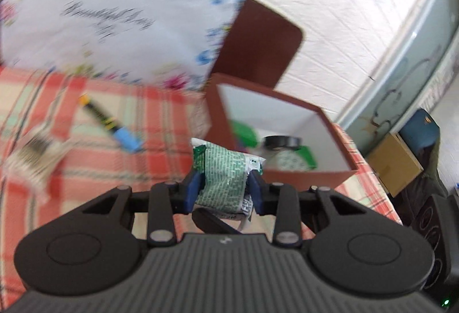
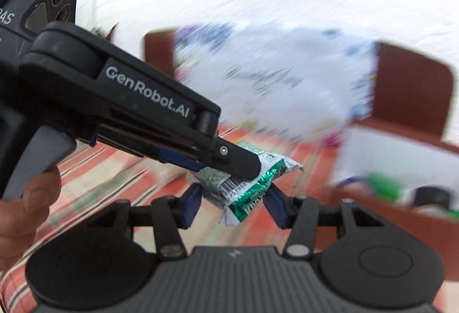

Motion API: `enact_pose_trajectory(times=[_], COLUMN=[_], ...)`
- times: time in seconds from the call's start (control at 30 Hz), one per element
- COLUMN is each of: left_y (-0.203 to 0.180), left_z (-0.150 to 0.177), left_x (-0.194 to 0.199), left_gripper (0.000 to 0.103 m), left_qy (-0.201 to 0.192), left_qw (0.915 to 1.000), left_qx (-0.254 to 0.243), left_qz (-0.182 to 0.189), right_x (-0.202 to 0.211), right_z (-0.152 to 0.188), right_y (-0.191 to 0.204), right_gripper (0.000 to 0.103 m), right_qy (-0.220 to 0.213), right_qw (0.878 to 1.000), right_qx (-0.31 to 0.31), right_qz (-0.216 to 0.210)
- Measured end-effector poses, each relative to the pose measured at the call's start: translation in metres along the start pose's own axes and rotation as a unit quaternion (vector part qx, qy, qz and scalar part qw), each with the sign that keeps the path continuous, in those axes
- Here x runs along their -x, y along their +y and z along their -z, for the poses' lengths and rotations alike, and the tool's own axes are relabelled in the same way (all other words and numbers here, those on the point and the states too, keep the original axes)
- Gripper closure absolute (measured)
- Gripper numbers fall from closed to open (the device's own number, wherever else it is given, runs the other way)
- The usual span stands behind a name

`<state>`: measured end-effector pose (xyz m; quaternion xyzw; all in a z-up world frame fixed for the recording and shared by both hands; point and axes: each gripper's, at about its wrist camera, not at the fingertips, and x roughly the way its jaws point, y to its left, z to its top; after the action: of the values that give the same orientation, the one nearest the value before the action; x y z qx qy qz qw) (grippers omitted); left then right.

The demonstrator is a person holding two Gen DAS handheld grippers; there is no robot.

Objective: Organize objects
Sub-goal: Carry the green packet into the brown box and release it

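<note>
Together both grippers — left gripper (image 1: 225,191), right gripper (image 2: 233,205) — clamp one green packet (image 1: 223,178).

The open brown box (image 1: 309,175) gapes upward, its mouth unblocked, though a black-lidded jar (image 1: 282,142) and green packets (image 1: 243,133) crowd its floor. Its raised lid (image 1: 258,43) and a floral pillow (image 1: 100,14) wall off the far side. A marker (image 1: 110,122) lies on the checked cloth (image 1: 114,158).
</note>
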<state>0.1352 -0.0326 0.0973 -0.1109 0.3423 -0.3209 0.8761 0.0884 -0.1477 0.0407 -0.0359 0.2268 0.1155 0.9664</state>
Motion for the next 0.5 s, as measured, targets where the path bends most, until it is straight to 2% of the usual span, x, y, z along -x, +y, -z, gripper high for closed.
enact_pose_trajectory(times=[0.13,0.2,0.23,0.27,0.33,0.37,0.4,0.43,0.5], left_y=[-0.042,-0.053,-0.057,-0.059,-0.058,-0.056,-0.052,-0.049,-0.051], left_z=[-0.02,-0.03,-0.034,-0.037,-0.041,-0.042,-0.043,-0.042,-0.04], left_x=[-0.042,-0.069,-0.082,-0.094,-0.113,-0.118,-0.117,-0.114,-0.106], left_gripper=[0.064,0.064,0.06,0.058,0.056,0.056,0.056,0.056,0.056], left_qy=[0.006,0.014,0.016,0.017,0.021,0.026,0.028,0.025,0.016], left_qw=[0.9991,0.9991,0.9992,0.9991,0.9979,0.9975,0.9981,0.9985,0.9974], left_qx=[-0.036,-0.032,-0.032,-0.037,-0.042,-0.035,-0.026,-0.022,-0.039], left_qz=[0.02,0.022,0.017,0.008,-0.044,-0.056,-0.049,-0.043,-0.058], right_x=[0.017,0.016,0.012,0.005,-0.014,-0.02,-0.025,-0.025,-0.018], right_z=[-0.007,-0.008,-0.009,-0.009,-0.006,-0.004,-0.001,0.002,0.008], right_y=[-0.055,-0.084,-0.096,-0.107,-0.125,-0.132,-0.139,-0.144,-0.149], right_gripper=[0.054,0.053,0.052,0.043,0.025,0.028,0.029,0.03,0.03], right_qy=[-0.019,-0.018,-0.016,-0.013,0.004,0.013,0.024,0.024,0.01], right_qw=[0.999,0.998,0.997,0.996,0.994,0.991,0.99,0.99,0.989], right_qx=[-0.021,-0.036,-0.043,-0.046,-0.044,-0.048,-0.055,-0.065,-0.083], right_qz=[0.044,0.058,0.063,0.07,0.105,0.126,0.13,0.126,0.124])
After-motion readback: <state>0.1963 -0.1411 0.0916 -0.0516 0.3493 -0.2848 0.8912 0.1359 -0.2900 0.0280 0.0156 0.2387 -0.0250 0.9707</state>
